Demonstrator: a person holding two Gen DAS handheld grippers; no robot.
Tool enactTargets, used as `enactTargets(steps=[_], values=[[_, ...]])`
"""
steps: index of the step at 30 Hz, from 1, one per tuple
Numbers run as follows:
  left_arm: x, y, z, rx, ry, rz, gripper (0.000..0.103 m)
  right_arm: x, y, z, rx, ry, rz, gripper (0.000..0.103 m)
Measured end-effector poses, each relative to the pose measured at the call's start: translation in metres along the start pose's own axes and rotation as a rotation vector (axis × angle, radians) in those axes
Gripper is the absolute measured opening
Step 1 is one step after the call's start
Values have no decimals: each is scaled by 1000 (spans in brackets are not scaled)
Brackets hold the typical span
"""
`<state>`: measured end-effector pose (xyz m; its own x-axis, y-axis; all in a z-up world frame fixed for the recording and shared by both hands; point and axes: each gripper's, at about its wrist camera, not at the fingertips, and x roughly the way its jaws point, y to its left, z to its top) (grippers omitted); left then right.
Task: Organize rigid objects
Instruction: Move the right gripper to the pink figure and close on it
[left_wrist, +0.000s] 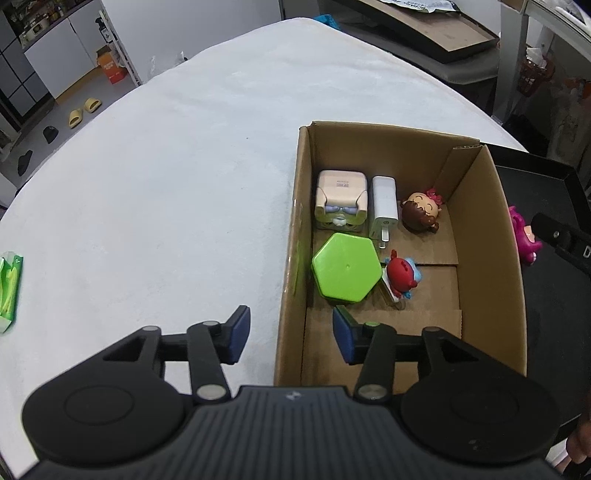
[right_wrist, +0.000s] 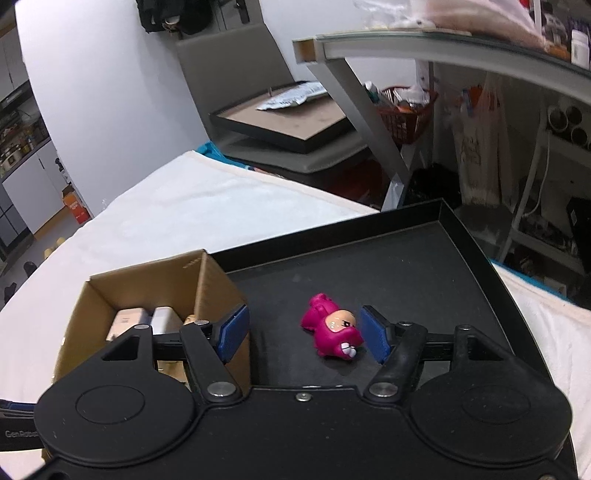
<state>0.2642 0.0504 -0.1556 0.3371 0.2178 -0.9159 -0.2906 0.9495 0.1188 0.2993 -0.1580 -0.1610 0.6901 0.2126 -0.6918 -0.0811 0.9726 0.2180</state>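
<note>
A cardboard box (left_wrist: 491, 229) on the white table holds a green hexagonal case (left_wrist: 345, 271), a beige toy cube (left_wrist: 341, 201), a white charger (left_wrist: 384, 206), a brown-haired doll head (left_wrist: 421, 212) and a red crab figure (left_wrist: 400, 275). My left gripper (left_wrist: 291, 334) is open and empty, straddling the box's near left wall. A pink figurine (right_wrist: 334, 326) lies on its side on the black tray (right_wrist: 424, 266). My right gripper (right_wrist: 303, 334) is open around it; its right pad (right_wrist: 373, 334) is almost at the figurine.
The box (right_wrist: 214, 284) stands against the tray's left side. A green packet (left_wrist: 9, 291) lies at the table's left edge. Behind the table are a chair with a framed board (right_wrist: 288, 122) and a glass desk (right_wrist: 424, 44).
</note>
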Motion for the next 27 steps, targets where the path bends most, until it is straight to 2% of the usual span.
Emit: enactTargets(steps=[8,14,19,20,22,23,24,27], values=[[5,-11,4,13,19,24,52,28,-14,0,22,96,24,68],[8,-15,7,21,30,36,53,42,-21,3,52,124,41,68],[8,-17,8,23,35,46,54,52,-16,-2,18,160,43,66],[8,-17,8,22,36,47,54,54,-14,-3,4,164,38,63],[8,-17,8,20,38,48,54,56,-11,-5,-24,161,25,50],[8,-18,8,19,39,48,54,56,-11,-5,-32,165,25,31],[8,-18,8,19,39,49,54,57,-11,-7,-33,178,31,20],[8,-17,7,15,34,58,54,55,-12,-8,-29,180,28,6]])
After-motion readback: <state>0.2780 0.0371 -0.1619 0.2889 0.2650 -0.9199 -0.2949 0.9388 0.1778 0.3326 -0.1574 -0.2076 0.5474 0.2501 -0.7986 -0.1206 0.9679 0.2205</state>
